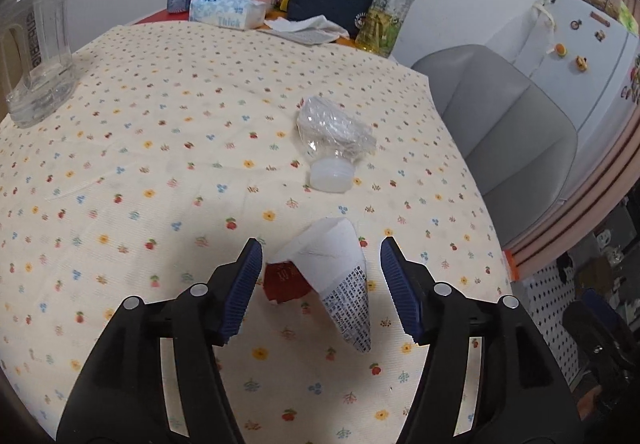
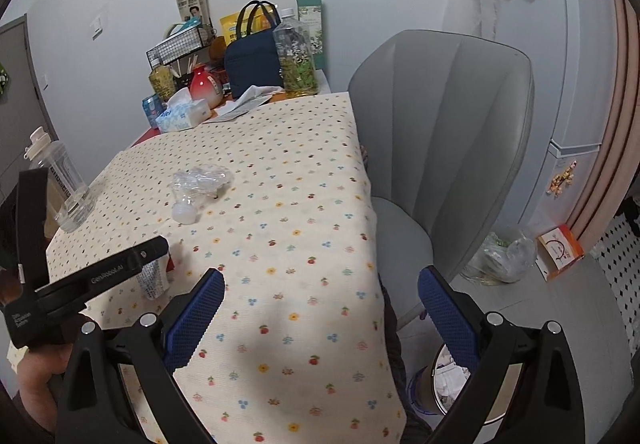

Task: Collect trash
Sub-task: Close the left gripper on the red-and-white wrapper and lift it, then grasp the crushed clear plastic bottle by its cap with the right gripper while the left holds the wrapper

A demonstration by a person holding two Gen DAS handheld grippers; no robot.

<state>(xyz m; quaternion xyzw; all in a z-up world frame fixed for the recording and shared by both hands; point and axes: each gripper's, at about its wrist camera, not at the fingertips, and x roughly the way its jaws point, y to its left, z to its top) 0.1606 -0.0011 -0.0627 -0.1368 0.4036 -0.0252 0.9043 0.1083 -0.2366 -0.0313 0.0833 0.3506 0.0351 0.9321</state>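
Floral cloth covers the desk [image 1: 160,132], and I take the crumpled paper wrapper [image 1: 336,276] as my landmark, white with a printed tip and a red scrap tucked under it. My left gripper [image 1: 320,292] hangs right over it, fingers [image 1: 242,292] spread wide with the wrapper lying between them and, as far as I can tell, touching neither pad. Its long axis runs slantwise, from the folded end nearer the crushed plastic bottle [image 1: 334,140] down to the printed tip nearer me, so it sits a little skewed to the line of the fingers. The bottle lies beyond the wrapper, cap toward it, well apart.

My right gripper [image 2: 320,324] is also spread open and holds nothing, off to the wrapper's right by the desk edge near the grey chair [image 2: 448,132]. I judge the left the nearer one: lower and close across the wrapper's narrow width.
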